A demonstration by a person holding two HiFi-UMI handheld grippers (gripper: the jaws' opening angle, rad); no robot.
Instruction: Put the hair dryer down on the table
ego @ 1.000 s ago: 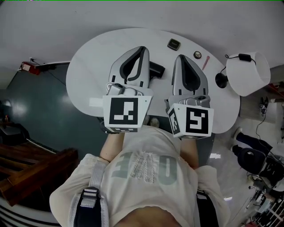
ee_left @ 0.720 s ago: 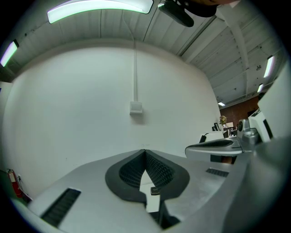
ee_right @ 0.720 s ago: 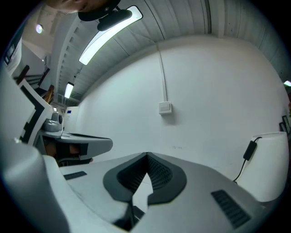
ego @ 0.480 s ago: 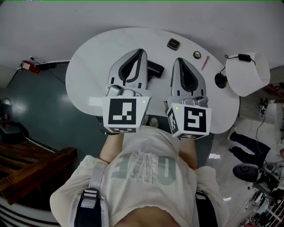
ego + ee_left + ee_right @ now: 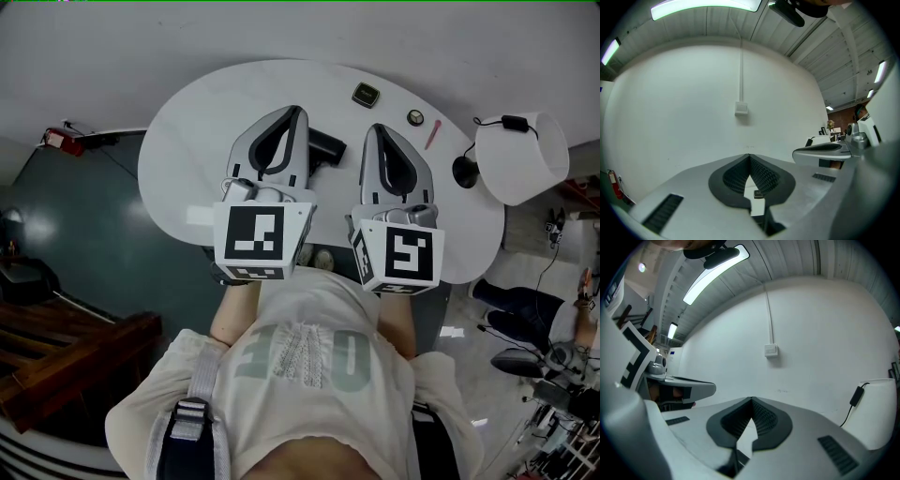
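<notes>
The black hair dryer [image 5: 327, 147] lies on the white oval table [image 5: 187, 141], partly hidden behind my left gripper. Both grippers hover side by side over the table, pointing away from the person. My left gripper [image 5: 298, 111] is shut, its ribbed pads meeting at the tip [image 5: 750, 156] with nothing between them. My right gripper [image 5: 373, 127] is just right of the dryer. It is shut as well and holds nothing [image 5: 751, 400]. Neither gripper view shows the dryer.
A small dark square object [image 5: 366, 94], a round knob-like item [image 5: 415, 117] and a pink pen [image 5: 433, 133] lie at the far right of the table. A white lamp shade [image 5: 521, 157] with a black base [image 5: 466, 171] stands at the right edge.
Both grippers have drifted very slightly toward the person. The hair dryer lies where it did.
</notes>
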